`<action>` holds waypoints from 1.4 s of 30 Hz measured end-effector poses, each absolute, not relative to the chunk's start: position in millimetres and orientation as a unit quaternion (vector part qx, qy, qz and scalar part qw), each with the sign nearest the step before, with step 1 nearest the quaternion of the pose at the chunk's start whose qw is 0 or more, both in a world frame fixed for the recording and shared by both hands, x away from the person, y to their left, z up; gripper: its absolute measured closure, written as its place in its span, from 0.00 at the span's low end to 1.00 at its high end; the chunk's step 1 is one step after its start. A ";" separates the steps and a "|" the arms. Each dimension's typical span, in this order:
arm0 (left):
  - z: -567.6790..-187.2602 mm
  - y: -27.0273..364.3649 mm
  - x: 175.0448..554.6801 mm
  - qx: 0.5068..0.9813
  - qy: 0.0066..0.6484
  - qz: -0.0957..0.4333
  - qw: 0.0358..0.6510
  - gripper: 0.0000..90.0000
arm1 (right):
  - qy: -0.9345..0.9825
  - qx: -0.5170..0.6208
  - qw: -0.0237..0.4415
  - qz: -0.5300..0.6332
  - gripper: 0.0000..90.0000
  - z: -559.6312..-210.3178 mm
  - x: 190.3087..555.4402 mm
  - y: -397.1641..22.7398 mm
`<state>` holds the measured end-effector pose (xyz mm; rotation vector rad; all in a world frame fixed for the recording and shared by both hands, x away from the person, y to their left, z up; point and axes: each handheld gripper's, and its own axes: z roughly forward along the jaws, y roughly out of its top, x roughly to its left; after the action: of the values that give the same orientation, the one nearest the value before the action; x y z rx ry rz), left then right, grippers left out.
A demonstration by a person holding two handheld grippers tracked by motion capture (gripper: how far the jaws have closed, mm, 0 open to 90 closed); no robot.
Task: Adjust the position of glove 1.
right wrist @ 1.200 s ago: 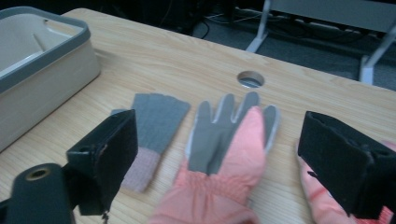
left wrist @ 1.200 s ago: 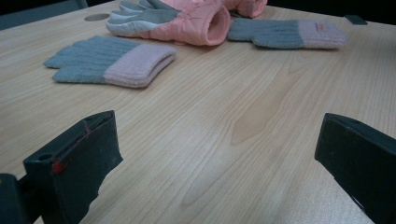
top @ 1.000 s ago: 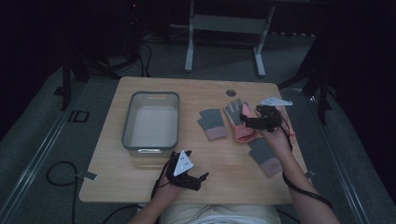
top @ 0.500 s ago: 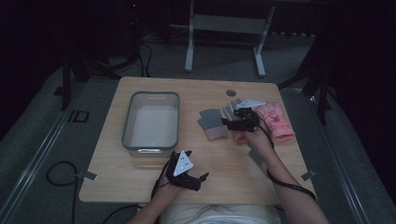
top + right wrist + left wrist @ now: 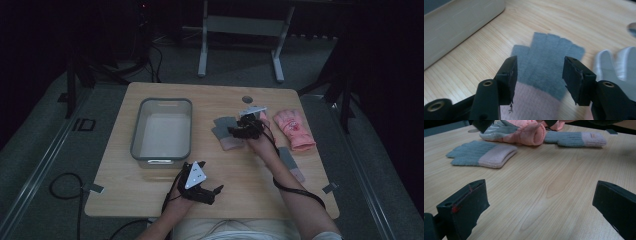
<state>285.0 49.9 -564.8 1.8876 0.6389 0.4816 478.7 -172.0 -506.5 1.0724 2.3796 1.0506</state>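
Observation:
A grey knit glove with a pink cuff [image 5: 224, 134] [image 5: 549, 57] lies flat on the wooden table [image 5: 165, 200], right of the tub. My right gripper [image 5: 232, 131] [image 5: 539, 72] hovers low over it, pointing left. Its jaws have just been closing and stand half open astride the glove's palm, with the pads not pressing it. A pink glove [image 5: 295, 129] lies to the right. A second grey glove [image 5: 291, 164] is partly hidden by the right forearm. My left gripper [image 5: 215, 194] [image 5: 540, 195] rests near the front edge, open wide and empty.
A grey plastic tub [image 5: 161, 134] [image 5: 456, 22] stands at the table's left half and looks empty. A pale-fingered pink glove [image 5: 616, 65] [image 5: 524, 132] lies just right of the right gripper. A small dark round hole [image 5: 247, 99] sits near the far edge.
The right hand has swung left from over the pink glove to the grey glove near the tub and sunk lower. Its jaws have narrowed. The left gripper stayed put.

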 end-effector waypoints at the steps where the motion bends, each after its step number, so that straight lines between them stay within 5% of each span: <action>1: -564.7 50.1 285.1 0.787 0.267 0.200 0.519 0.00 | 0.836 0.378 0.152 0.369 0.54 -509.1 482.2 -169.8; 18: -564.8 50.1 285.0 0.786 0.267 0.200 0.520 0.00 | 0.870 0.388 0.146 0.267 0.59 -538.8 510.2 -146.3; 24: -564.8 50.0 285.0 0.786 0.267 0.201 0.519 0.00 | 0.875 0.389 0.138 0.251 0.71 -536.6 512.1 -141.7; 26: -564.8 49.9 284.7 0.786 0.267 0.202 0.519 0.00 | 0.872 0.397 0.138 0.251 0.84 -535.7 513.1 -140.9; 29: -564.9 50.3 284.9 0.785 0.269 0.201 0.521 0.00 | 0.863 0.413 0.138 0.257 0.90 -535.1 511.8 -140.8; 42: -564.9 48.6 284.0 0.786 0.270 0.210 0.516 0.00 | 0.816 0.421 0.152 0.366 0.94 -450.2 434.4 -156.7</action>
<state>284.0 48.6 -564.9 1.8872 0.6480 0.5054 434.4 -156.7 -450.2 1.2084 2.3409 1.0491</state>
